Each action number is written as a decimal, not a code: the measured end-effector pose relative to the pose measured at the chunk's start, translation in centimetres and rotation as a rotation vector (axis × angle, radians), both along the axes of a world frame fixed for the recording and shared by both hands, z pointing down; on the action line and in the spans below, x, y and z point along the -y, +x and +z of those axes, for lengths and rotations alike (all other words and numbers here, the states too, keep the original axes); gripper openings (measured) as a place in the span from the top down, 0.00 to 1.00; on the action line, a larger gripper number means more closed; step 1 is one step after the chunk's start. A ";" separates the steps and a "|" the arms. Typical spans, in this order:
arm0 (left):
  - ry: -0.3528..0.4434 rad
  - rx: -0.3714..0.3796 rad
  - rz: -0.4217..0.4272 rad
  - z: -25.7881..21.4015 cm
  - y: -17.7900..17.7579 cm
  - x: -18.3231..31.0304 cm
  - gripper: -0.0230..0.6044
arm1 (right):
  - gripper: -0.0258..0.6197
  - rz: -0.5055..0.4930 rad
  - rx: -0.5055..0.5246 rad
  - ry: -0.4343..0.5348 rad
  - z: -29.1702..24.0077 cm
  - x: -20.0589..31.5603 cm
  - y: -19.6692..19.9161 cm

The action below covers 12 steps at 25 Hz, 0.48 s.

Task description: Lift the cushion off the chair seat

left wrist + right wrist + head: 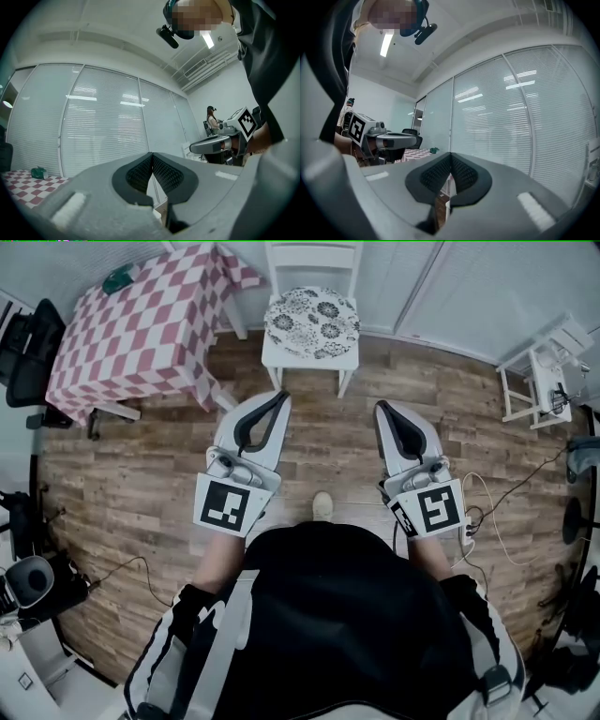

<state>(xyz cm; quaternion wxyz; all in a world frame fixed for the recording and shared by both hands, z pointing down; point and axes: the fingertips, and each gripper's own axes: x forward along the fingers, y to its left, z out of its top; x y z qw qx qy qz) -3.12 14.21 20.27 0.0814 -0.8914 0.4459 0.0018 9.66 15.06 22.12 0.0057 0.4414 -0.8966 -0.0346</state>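
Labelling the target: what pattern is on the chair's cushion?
A dark floral print on white; the cushion shows best in the head view.

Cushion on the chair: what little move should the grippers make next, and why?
Probably bring the left gripper and right gripper forward to the chair. The cushion lies on its seat, untouched, and both grippers are shut, empty and short of it, over the floor.
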 end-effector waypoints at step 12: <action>-0.016 0.010 -0.023 0.8 -0.6 0.5 0.96 | 0.96 -0.047 0.029 -0.013 0.3 1.4 -1.4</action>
